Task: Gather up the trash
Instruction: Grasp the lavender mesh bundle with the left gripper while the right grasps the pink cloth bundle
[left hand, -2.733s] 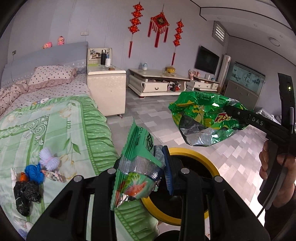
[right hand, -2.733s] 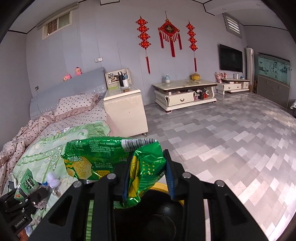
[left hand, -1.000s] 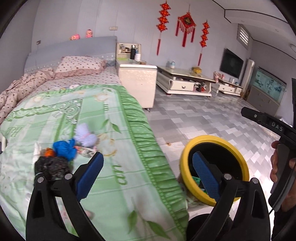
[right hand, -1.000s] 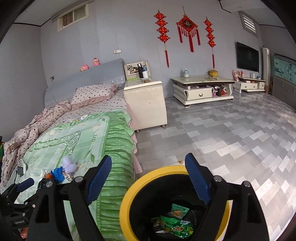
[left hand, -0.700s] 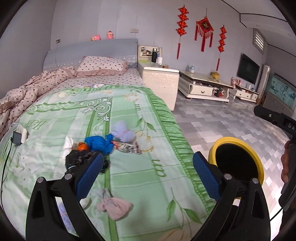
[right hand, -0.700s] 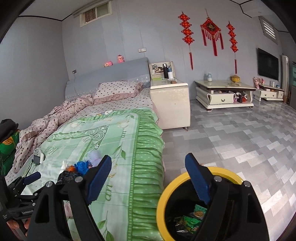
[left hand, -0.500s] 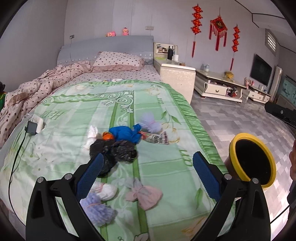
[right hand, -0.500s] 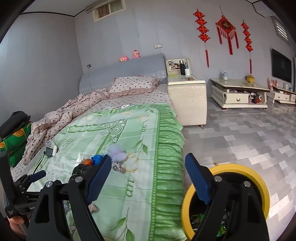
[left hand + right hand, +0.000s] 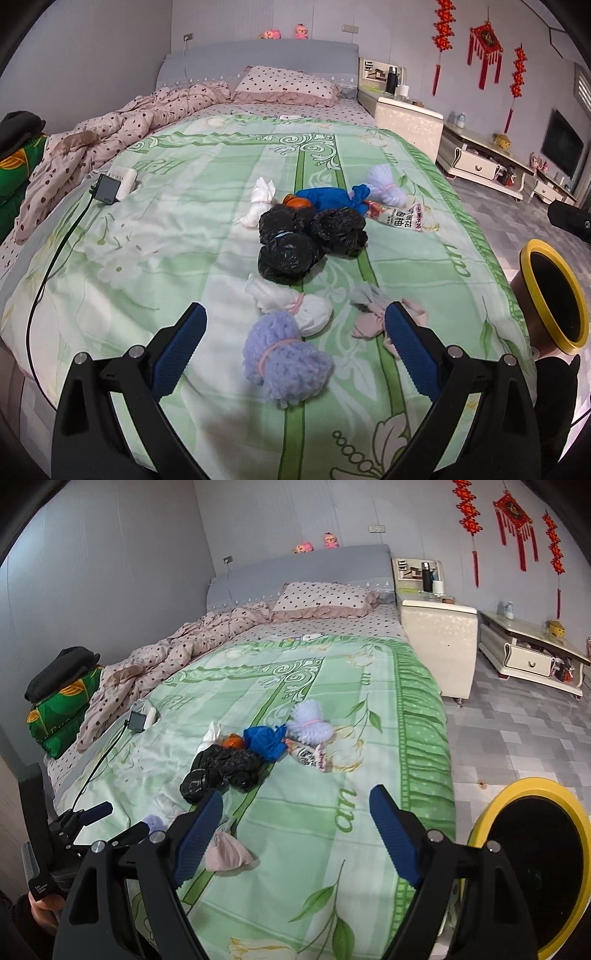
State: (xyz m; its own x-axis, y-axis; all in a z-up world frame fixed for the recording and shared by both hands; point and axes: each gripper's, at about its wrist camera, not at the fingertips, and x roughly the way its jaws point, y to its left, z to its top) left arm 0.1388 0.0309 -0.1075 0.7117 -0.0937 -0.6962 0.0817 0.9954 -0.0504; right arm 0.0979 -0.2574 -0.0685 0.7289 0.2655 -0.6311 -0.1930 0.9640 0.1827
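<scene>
- Lying in a loose cluster on the green bedspread (image 9: 177,229), the trash centres on a clump of crumpled black bags (image 9: 295,240), which I take as the landmark.
- Touching the black bags on the headboard side are a knotted blue bag (image 9: 328,197) and a small orange scrap (image 9: 297,202); a white knotted bag (image 9: 260,201) lies just beside them, toward the wall.
- Beyond the blue bag sits a pale lavender bundle (image 9: 384,184), and a printed wrapper (image 9: 400,218) lies flat next to it, toward the floor side of the bed.
- On the foot side of the black bags lie a white bundle tied with a pink band (image 9: 299,306), a fuzzy lavender bundle (image 9: 284,362) touching it, and a pink-grey knotted rag (image 9: 373,314) a little apart.
- The left gripper (image 9: 295,332) hangs over the foot-side bundles with its blue-padded jaws spread wide and nothing between them.
- The right gripper (image 9: 295,827) hovers nearer the bed's floor-side edge, jaws likewise wide apart and unloaded.
- A yellow-rimmed bin (image 9: 532,864) stands on the tiled floor, well apart from the black bags, beside the bedspread's frilled edge.
- Toward the wall from the black bags, a charger with a black cable (image 9: 109,188) rests on the bedspread.
</scene>
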